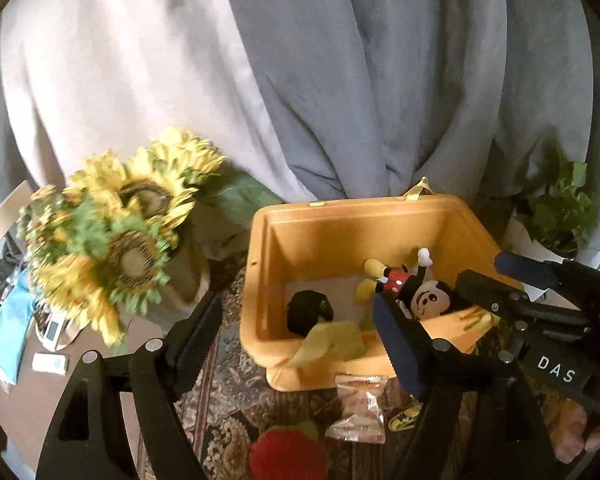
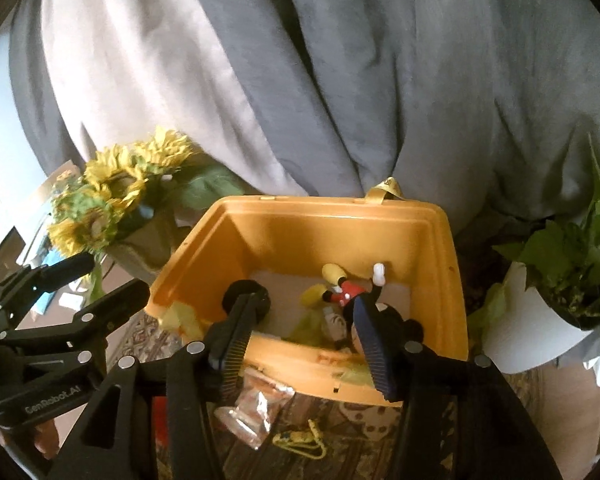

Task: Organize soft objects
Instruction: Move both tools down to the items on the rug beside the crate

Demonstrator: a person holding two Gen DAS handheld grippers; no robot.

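An orange plastic bin [image 1: 352, 216] [image 2: 308, 224] stands on a patterned rug. A Mickey Mouse plush [image 1: 416, 288] [image 2: 350, 294] lies inside it, feet up, beside a black round soft object [image 1: 310, 308] [image 2: 246, 294]. A yellow cloth [image 1: 332, 340] [image 2: 182, 316] hangs over the near rim. My left gripper [image 1: 300, 328] is open and empty, short of the bin. My right gripper [image 2: 300, 332] is open and empty above the bin's near rim; it shows at the right of the left wrist view [image 1: 484, 276].
A vase of sunflowers [image 1: 120, 236] [image 2: 112, 204] stands left of the bin. A potted green plant [image 2: 560, 276] stands at the right. A clear snack packet [image 1: 360, 404] [image 2: 256, 404] and a red soft object [image 1: 288, 456] lie on the rug. Grey and white curtains [image 1: 300, 80] hang behind.
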